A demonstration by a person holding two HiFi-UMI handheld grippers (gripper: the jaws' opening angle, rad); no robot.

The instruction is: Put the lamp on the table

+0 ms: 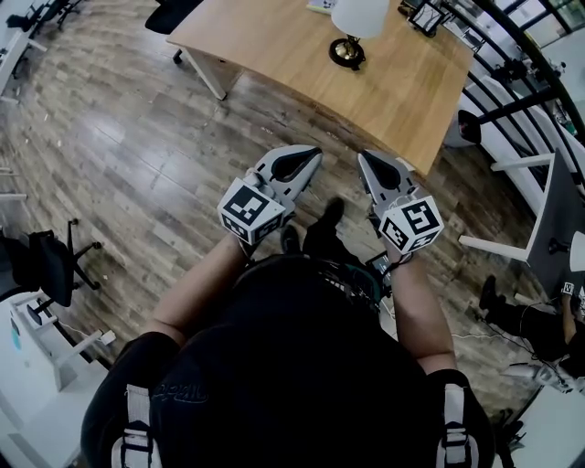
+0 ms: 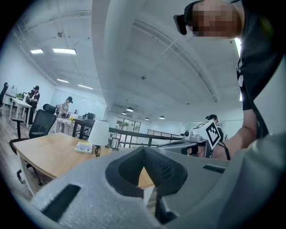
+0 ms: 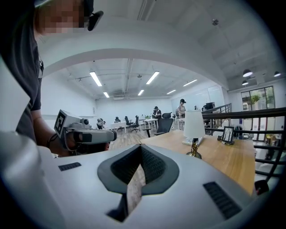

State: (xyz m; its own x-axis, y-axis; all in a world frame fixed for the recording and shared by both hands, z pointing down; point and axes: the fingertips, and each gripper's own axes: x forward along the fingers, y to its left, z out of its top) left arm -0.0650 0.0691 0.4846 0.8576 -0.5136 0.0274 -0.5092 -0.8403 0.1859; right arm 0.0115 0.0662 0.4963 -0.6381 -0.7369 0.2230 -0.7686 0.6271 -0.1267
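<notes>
The lamp (image 1: 352,27), with a white shade and a brass base, stands upright on the wooden table (image 1: 402,87) ahead of me. The left gripper view has the lamp (image 2: 99,134) at its left, and in the right gripper view the lamp (image 3: 194,127) is at the right. My left gripper (image 1: 309,155) and right gripper (image 1: 367,159) are held side by side over the floor, short of the table's near edge. Both are shut with nothing between their fingers. Each gripper view looks over its own closed jaws, the left gripper (image 2: 144,154) and the right gripper (image 3: 141,154).
A flat booklet (image 2: 83,147) and a picture frame (image 3: 228,135) lie on the table near the lamp. A black railing (image 1: 521,78) runs behind the table. Black office chairs (image 1: 50,265) stand at the left, a white desk (image 1: 539,219) at the right. People stand at far desks.
</notes>
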